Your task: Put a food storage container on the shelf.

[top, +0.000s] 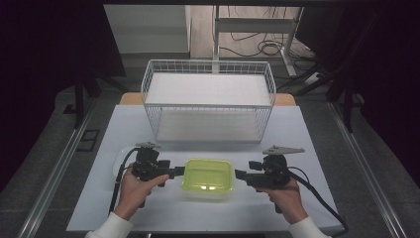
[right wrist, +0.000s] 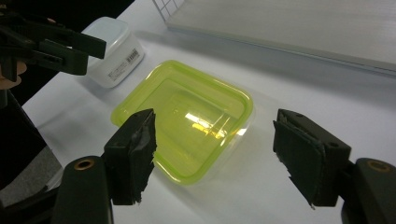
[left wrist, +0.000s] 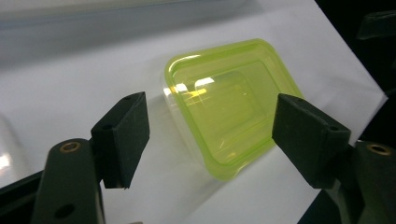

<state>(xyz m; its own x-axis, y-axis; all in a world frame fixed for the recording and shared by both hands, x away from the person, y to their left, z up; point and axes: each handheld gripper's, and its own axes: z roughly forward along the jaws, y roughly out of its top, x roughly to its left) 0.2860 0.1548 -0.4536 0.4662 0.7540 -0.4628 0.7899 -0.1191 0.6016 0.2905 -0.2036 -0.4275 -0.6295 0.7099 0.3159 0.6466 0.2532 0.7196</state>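
A yellow-green see-through food box (top: 207, 176) with its lid on lies flat on the white table, near the front edge. My left gripper (top: 178, 171) is level at the box's left side, open, its tips just short of the rim. My right gripper (top: 241, 174) faces it from the right, also open and a little apart from the box. In the left gripper view the box (left wrist: 229, 98) sits beyond the gap of that gripper (left wrist: 212, 107), with nothing between the pads. The right gripper view has the box (right wrist: 187, 116) ahead of its open gripper (right wrist: 215, 121).
A white wire basket (top: 208, 105) with a shelf stands at the back of the white table (top: 297, 129). A small white lidded tub (right wrist: 114, 53) sits left of the green box, behind the left gripper. Dark floor and table legs lie beyond.
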